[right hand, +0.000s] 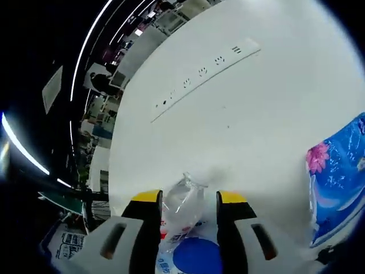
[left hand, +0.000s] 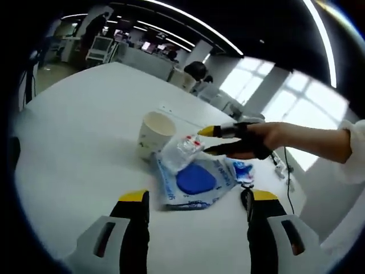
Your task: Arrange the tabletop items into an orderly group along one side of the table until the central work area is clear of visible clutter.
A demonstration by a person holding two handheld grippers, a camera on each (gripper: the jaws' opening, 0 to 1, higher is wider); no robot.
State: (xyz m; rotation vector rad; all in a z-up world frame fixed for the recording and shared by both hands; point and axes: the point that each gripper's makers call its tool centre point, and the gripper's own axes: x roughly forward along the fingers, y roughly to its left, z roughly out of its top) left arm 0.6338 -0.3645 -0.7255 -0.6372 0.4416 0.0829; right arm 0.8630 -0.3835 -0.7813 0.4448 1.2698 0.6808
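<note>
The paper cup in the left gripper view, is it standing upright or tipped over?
Upright. The paper cup stands on the white table with its round open rim facing up, beside the blue-and-white packet.

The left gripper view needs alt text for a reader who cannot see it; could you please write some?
The right gripper, black with yellow tips and held by a person's hand, reaches in over a small clear plastic packet lying on a blue-and-white plastic pouch. A white paper cup stands just behind them on the white table. The left gripper is open in the foreground.
</note>
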